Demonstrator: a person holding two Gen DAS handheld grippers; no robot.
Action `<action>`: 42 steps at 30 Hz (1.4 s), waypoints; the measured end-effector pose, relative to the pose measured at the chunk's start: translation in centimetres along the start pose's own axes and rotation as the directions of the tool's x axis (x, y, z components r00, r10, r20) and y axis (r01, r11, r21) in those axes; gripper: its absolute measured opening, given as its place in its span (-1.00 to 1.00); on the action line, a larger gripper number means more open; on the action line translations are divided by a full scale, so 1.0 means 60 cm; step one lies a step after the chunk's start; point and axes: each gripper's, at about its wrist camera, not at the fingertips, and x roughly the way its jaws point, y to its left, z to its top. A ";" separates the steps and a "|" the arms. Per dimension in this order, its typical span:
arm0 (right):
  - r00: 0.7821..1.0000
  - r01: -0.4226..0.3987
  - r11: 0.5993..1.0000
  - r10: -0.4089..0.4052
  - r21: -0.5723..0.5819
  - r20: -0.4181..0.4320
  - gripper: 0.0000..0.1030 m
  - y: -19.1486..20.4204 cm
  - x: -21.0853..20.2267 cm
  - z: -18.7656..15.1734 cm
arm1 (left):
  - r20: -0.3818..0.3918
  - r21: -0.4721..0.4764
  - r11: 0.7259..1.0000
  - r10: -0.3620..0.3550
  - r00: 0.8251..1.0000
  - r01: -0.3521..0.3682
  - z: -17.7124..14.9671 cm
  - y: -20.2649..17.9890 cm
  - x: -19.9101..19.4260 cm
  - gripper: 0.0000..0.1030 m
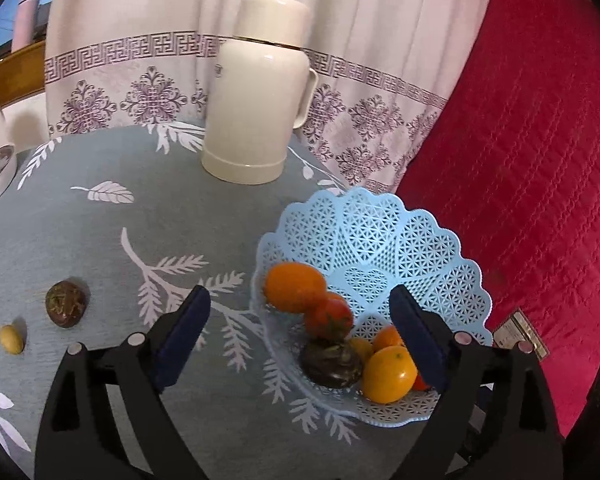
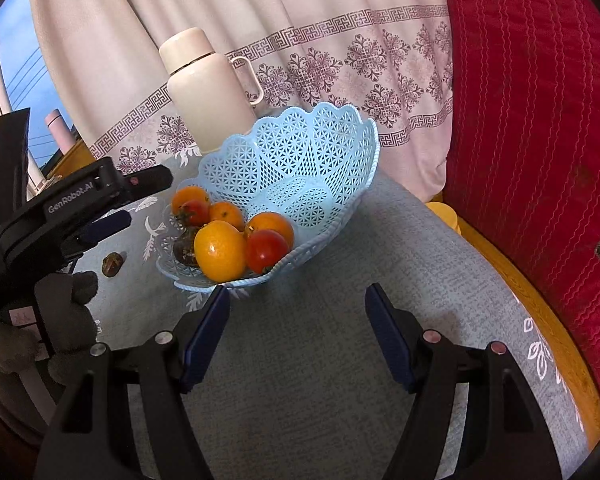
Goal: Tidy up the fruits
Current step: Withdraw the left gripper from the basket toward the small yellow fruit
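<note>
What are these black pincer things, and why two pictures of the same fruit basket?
No robot here: a person holds a two-fingered gripper in each hand, with a camera on each looking along its fingers. One picture is from the left gripper, the other from the right gripper. Both are open and hold nothing. The gloved hand carries the left one. On the table a blue basket holds oranges and tomatoes, with a cream flask behind. A brown fruit and a small yellow fruit remain outside.
</note>
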 end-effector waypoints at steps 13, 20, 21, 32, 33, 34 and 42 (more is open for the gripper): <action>1.000 -0.007 1.000 0.007 -0.002 -0.005 0.45 0.001 0.003 -0.003 | 0.009 -0.082 0.992 0.101 0.995 -0.100 -0.007 0.057 -0.019 0.91; 0.999 -0.040 0.999 0.040 -0.024 -0.024 0.54 0.007 0.004 -0.006 | 0.040 -0.121 0.979 0.170 0.985 -0.165 -0.016 0.093 -0.052 0.95; 0.999 -0.045 0.999 0.044 -0.025 -0.025 0.55 0.007 0.004 -0.006 | 0.043 -0.125 0.977 0.181 0.983 -0.175 -0.017 0.097 -0.056 0.95; 0.994 -0.110 0.990 0.110 -0.083 0.000 0.79 0.025 -0.013 -0.006 | 0.061 -0.182 0.938 0.311 0.948 -0.296 -0.048 0.175 -0.113 0.95; 0.993 -0.118 0.989 0.119 -0.090 0.007 0.79 0.027 -0.016 -0.006 | 0.057 -0.188 0.932 0.327 0.943 -0.311 -0.051 0.185 -0.118 0.95; 0.991 -0.129 0.987 0.131 -0.096 0.010 0.80 0.030 -0.018 -0.008 | 0.054 -0.190 0.927 0.338 0.940 -0.323 -0.053 0.191 -0.121 0.95; 0.983 -0.182 0.978 0.179 -0.104 -0.037 0.80 0.060 -0.013 -0.015 | 0.029 -0.219 0.897 0.399 0.917 -0.383 -0.076 0.248 -0.146 0.95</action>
